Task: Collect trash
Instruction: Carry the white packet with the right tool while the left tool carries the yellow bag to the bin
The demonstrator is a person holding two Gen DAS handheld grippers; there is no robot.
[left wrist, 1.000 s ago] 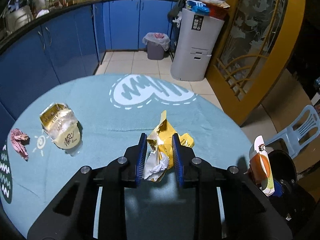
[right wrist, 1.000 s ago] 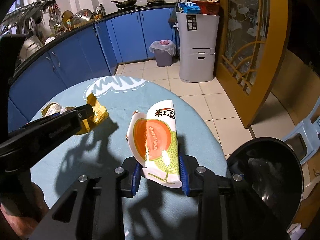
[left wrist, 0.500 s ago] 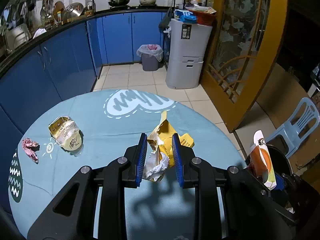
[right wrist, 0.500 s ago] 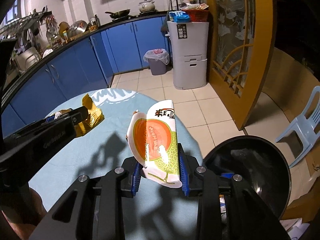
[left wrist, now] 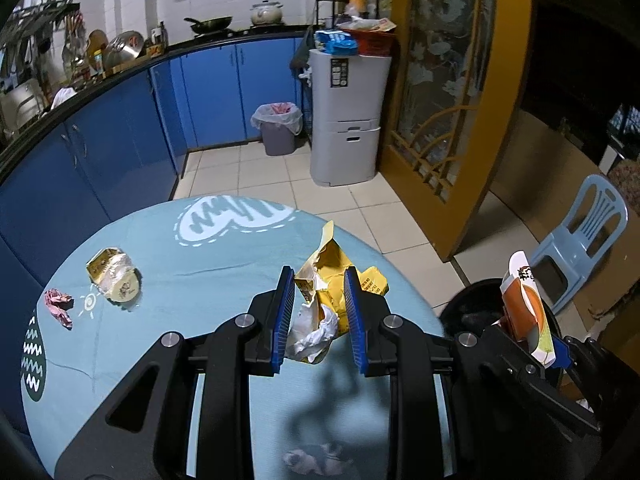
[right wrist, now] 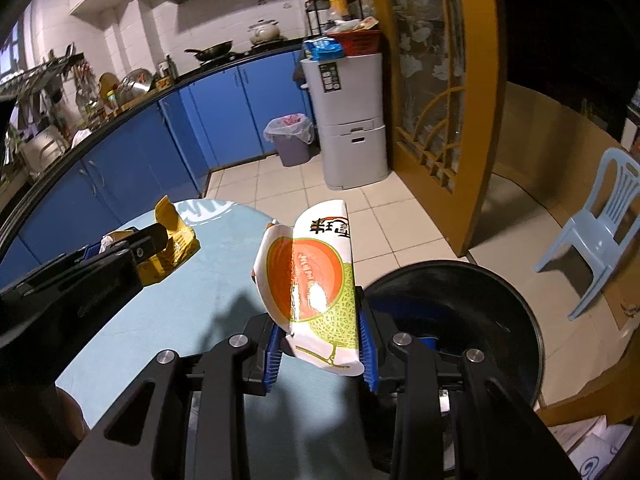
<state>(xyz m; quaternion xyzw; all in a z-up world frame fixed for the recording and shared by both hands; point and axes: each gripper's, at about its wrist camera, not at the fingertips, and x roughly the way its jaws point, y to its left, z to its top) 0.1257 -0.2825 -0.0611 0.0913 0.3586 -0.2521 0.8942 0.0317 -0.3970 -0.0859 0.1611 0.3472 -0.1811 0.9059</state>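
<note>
My left gripper [left wrist: 318,320] is shut on a crumpled yellow wrapper [left wrist: 332,276] with white paper in it, held above the round light-blue table [left wrist: 200,264]. My right gripper [right wrist: 320,344] is shut on a white melon-print packet [right wrist: 316,280] that stands upright, close to the rim of a black bin [right wrist: 480,292] beside the table. A yellow-and-white packet [left wrist: 114,276] and a pink crumpled wrapper [left wrist: 58,306] lie on the table's left side. In the right wrist view the left gripper [right wrist: 132,248] shows at the left with the yellow wrapper [right wrist: 176,240].
A crumpled white tissue [left wrist: 312,456] lies on the table's near edge. A lined grey bin [left wrist: 278,128] and a grey cabinet [left wrist: 346,120] stand on the tiled floor by the blue kitchen units. A pale blue plastic chair [left wrist: 580,240] stands at the right.
Both grippers have risen and drawn back from the table with their trash still held. The table looks smaller, and the black bin has come further into view.
</note>
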